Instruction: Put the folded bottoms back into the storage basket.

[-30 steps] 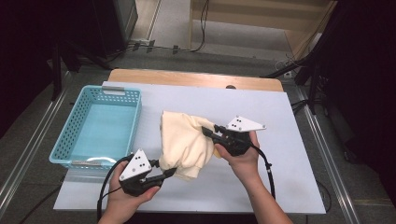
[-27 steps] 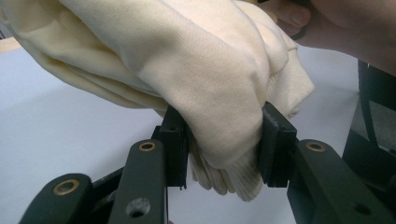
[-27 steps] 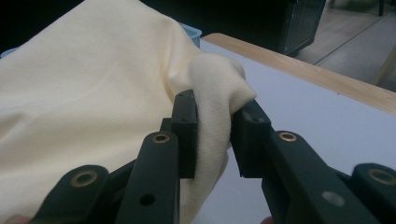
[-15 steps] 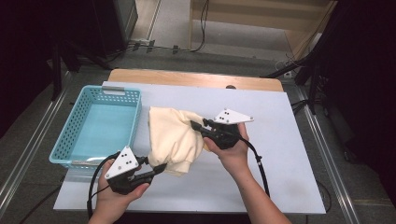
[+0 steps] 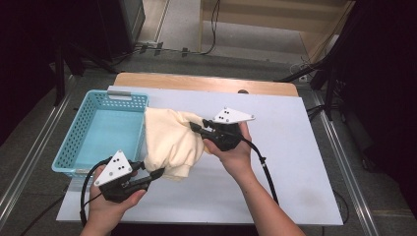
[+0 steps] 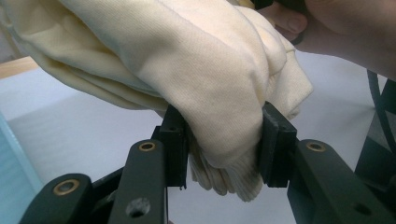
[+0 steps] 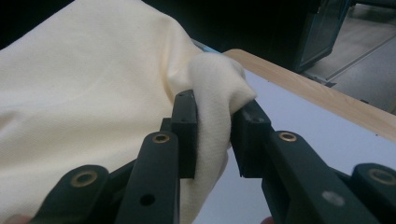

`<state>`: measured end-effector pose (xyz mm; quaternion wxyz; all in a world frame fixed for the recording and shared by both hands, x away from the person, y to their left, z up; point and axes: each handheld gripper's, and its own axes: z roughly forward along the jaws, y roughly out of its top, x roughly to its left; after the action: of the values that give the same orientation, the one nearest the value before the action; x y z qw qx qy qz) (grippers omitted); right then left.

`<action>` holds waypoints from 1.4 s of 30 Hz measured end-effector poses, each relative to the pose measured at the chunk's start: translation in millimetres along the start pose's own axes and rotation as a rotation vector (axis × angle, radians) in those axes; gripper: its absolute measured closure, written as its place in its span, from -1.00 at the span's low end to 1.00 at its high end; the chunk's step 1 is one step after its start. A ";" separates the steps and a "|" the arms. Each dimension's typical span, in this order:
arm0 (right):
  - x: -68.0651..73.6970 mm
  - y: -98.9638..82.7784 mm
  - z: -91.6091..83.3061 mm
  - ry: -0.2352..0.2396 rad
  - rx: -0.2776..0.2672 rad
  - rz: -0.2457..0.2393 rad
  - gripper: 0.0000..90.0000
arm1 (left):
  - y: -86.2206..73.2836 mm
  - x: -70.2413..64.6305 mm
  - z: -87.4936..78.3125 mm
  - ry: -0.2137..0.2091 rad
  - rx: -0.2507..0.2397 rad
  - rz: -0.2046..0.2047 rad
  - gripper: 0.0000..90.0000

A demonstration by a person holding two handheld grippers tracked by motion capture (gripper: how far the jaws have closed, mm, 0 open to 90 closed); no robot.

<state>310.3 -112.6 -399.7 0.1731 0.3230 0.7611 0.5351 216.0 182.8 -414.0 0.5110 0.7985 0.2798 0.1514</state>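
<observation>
Cream cloth [image 5: 172,140] now nearer blue basket [image 5: 78,142], left gripper [image 5: 158,173] and right gripper [image 5: 194,127] both clamped on it.

A cream, bunched-up garment [image 5: 172,140] hangs lifted over the table, its edge overlapping the basket's rim.

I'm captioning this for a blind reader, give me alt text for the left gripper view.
The left hand-held gripper clamps a thick fold of cream cloth between its two black jaws, above a pale table. A person's other hand holds the cloth at top right.
</observation>
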 end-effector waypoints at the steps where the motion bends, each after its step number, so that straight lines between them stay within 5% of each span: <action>1: 0.9 1.1 1.5 0.002 0.000 -0.001 0.57 | 0.0 0.9 -1.4 0.003 -0.001 -0.002 0.34; 42: 47.1 42.6 82.5 0.063 0.001 -0.040 0.57 | -19.8 54.6 -66.4 0.101 -0.036 -0.058 0.34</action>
<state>339.1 -13.5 -386.6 0.1594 0.2907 0.7727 0.5412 218.7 270.6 -405.6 0.5148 0.7720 0.3256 0.1818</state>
